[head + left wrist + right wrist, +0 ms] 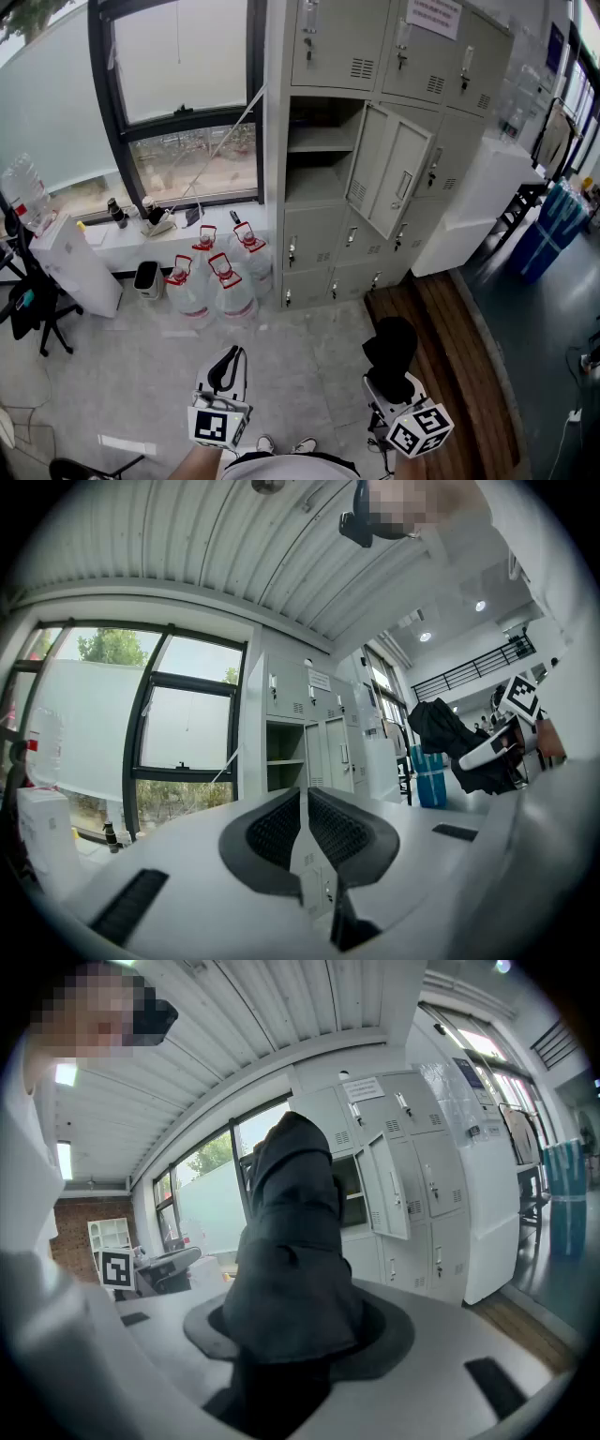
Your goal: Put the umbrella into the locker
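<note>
Carrying stage, apparently: folded black umbrella pinched in the right gripper, well apart from the locker; left gripper pressed together, empty; next, likely: approach, aim into the open compartment beside the swung door.

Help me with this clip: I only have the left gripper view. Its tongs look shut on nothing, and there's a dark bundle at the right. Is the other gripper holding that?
Observer: Yes. The right gripper view shows the right gripper with its tongs clamped on a folded black fabric umbrella.
Operator: Anything on the ground ahead?
Observer: The head view shows four clear plastic water jugs with red caps standing on the pale tiled floor beside the grey metal locker bank.
Operator: Is the umbrella at the lockers?
Observer: No; a stretch of that floor lies between them.
</note>
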Tool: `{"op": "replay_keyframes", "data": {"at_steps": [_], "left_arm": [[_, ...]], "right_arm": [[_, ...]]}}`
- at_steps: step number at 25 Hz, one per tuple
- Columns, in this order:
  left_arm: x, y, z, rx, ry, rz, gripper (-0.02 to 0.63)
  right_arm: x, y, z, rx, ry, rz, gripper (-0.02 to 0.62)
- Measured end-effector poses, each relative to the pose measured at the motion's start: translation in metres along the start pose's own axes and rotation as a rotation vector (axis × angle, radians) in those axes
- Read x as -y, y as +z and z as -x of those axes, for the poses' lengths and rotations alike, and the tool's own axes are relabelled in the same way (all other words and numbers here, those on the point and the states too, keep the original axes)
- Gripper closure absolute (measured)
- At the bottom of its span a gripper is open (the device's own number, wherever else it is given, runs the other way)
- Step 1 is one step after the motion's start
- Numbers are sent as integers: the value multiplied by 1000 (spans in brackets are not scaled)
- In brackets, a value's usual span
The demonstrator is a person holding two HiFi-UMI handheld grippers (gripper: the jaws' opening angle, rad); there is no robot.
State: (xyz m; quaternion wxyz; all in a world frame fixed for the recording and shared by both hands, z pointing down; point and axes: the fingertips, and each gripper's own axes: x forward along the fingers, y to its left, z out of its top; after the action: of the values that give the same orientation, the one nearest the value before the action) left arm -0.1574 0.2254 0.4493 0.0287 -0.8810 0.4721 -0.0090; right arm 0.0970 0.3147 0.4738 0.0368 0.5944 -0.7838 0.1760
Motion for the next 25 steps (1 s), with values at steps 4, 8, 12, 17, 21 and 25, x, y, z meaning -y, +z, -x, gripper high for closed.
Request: {"op": "replay_keyframes", "data": {"at_steps": [4,8,12,17,21,25], "left_arm": [[8,2,-3,-3,-9,-7,561],[18,3,-5,0,-1,-10,561],[30,-6,-6,-11,-6,-20,561],[37,-9,-15,-30,-3,-32,561],[38,-13,-40,-29,-15,-30,561],[50,-29,-80,-48,-66,-9,561]], "right_arm": [[3,0,3,2,11,-4,373],[8,-2,6,-9,19,22,371],[11,-7,8,1,38,37,371],[22,-15,5,-19,45,25,371],[36,-15,-5,-31,41,19,371],[54,-14,-24,-51,32,21,371]]}}
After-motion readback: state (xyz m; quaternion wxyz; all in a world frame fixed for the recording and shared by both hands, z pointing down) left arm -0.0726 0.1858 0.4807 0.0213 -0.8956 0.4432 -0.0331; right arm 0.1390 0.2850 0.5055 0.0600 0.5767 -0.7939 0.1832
